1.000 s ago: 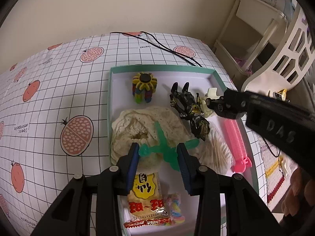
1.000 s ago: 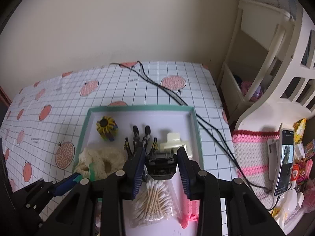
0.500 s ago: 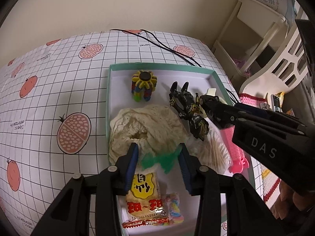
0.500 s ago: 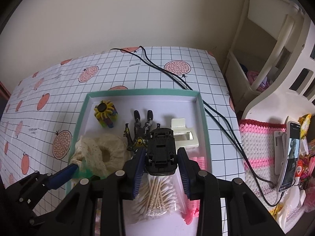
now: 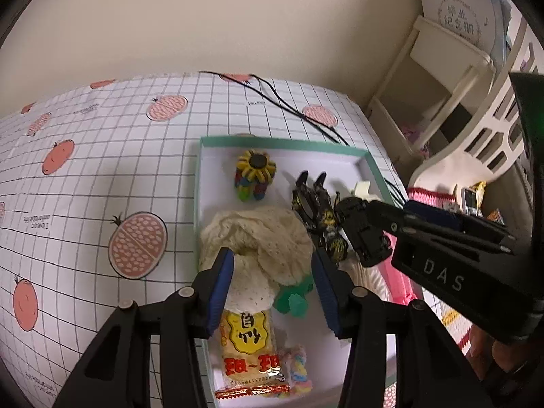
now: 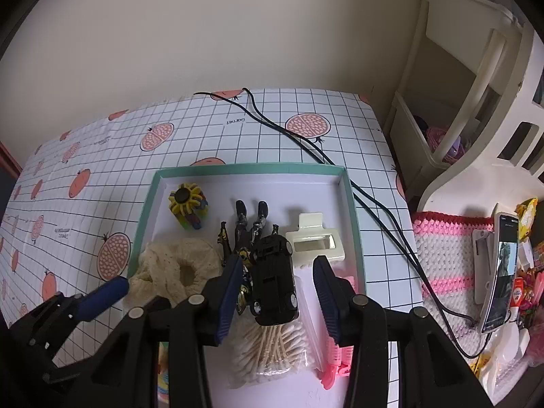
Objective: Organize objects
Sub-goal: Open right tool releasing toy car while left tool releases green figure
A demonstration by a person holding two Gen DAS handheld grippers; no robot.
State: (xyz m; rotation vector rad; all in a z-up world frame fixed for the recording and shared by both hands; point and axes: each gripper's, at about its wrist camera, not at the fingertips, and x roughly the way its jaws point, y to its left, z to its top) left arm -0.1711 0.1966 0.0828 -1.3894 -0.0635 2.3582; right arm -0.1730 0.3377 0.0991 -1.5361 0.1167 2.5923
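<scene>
A teal-rimmed tray holds the task's objects. In the right wrist view a black toy car lies on a bag of cotton swabs and a black-and-yellow figure. My right gripper straddles the car with its jaws opening, and a gap shows on both sides. My left gripper stands open over a cream scrunchie. A green plastic toy lies loose between its pads. From the left wrist, the car sits at the right gripper's tip.
The tray also holds a sunflower toy, a cream claw clip, a pink comb, a snack packet and a pastel candy. Black cables cross the checked tablecloth. A phone and a white shelf stand on the right.
The right jaws have spread away from the black car, which now rests on the swabs. The left jaws widened, and the green toy dropped from between the pads onto the tray.
</scene>
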